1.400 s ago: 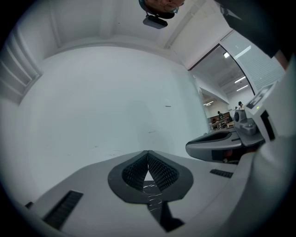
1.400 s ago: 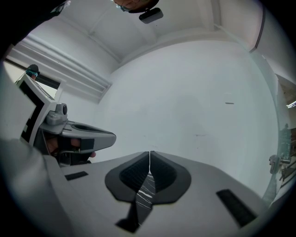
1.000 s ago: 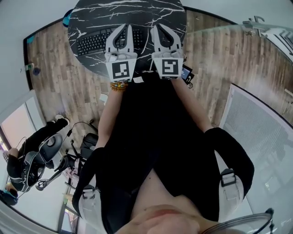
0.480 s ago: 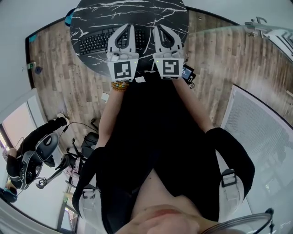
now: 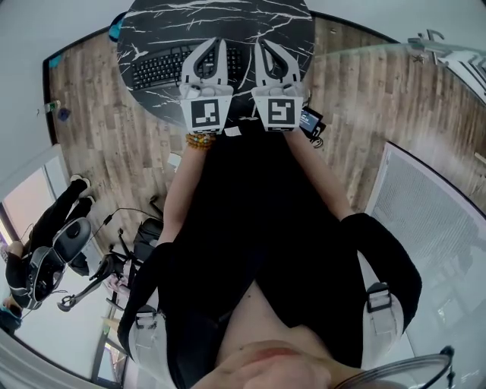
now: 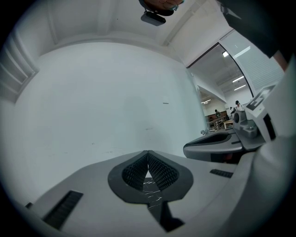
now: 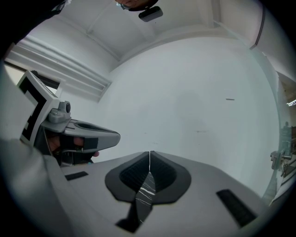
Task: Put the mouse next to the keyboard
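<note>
At 12 o'clock in our head view we see a wooden floor and, on it, the round black marble counter. The black keyboard lies on the counter's 9 o'clock half, partly covered by the left tongs. The right tongs hover just beside them, at their 3 o'clock. Both tongs are closed, tips together, gripping nothing. We cannot make out the mouse in any view.

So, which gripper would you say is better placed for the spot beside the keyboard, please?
Right, probably: the right gripper hangs over table beside the keyboard; the left gripper hangs over the keyboard itself.
</note>
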A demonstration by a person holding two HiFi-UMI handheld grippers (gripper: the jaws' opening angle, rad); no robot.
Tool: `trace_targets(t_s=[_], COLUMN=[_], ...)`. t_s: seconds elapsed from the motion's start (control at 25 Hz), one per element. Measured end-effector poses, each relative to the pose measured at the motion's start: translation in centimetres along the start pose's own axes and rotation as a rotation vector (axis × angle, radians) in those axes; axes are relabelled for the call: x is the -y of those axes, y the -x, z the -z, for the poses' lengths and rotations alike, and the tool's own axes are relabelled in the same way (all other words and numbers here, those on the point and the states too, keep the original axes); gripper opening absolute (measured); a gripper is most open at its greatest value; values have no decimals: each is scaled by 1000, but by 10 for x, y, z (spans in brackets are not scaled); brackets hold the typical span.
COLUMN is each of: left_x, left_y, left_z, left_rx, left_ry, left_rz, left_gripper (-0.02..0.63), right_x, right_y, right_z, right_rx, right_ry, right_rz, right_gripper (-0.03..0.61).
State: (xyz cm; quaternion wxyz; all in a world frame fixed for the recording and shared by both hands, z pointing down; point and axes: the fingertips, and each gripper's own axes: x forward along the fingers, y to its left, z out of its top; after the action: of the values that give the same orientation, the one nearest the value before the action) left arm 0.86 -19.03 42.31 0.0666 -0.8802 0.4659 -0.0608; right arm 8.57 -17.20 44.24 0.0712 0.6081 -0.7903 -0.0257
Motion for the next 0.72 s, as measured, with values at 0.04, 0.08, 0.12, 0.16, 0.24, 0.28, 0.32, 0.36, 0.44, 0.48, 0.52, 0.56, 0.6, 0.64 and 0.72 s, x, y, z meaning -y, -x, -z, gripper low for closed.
trace_targets(t_s=[0.04,0.08,0.12,0.16,0.24,0.28,0.32,0.36,0.44,0.48,0.52,0.56,0.6,0.64,0.72], left_x=[1,2,2,2,1,2,2,3,3,4,4,4,4,4,3], left_y=[-1,-2,-2,-2,-2,-2,-2,-2,-3,-3,-3,-2,-2,-2,-3], left_z=[0,1,1,2,3,4,4,4,6,6,6,6,6,6,6], left_rx=[-1,-1,-1,-3,-6,-5,-4,-4,-7,-7,-6,-7,-8,-8,-9], left_ry=[0,4,12,20,27,25,21,18,19,17,15,16,18,22,28], left_rz=[3,5,6,5,7,10,13,15,15,17,18,19,19,19,16], left_gripper=[14,14,15,14,14,15,14,14,14,15,15,14,15,15,15], right_x=[1,2,2,2,1,1,1,1,0,0,0,0,0,-1,-1], right_y=[0,0,0,0,0,0,0,0,1,1,1,1,1,1,0], right_z=[0,0,0,0,2,3,3,4,5,5,5,5,5,5,5], right_rx=[0,0,-1,-4,-8,-9,-9,-10,-11,-11,-11,-11,-12,-13,-17], right_ry=[-2,-2,-3,-2,0,1,0,-2,-3,-3,-2,-2,-3,-4,-6], right_rz=[3,6,9,11,11,9,9,9,10,11,11,11,10,9,6], right_gripper=[31,31,31,31,31,29,29,29,29,29,29,29,29,29,29])
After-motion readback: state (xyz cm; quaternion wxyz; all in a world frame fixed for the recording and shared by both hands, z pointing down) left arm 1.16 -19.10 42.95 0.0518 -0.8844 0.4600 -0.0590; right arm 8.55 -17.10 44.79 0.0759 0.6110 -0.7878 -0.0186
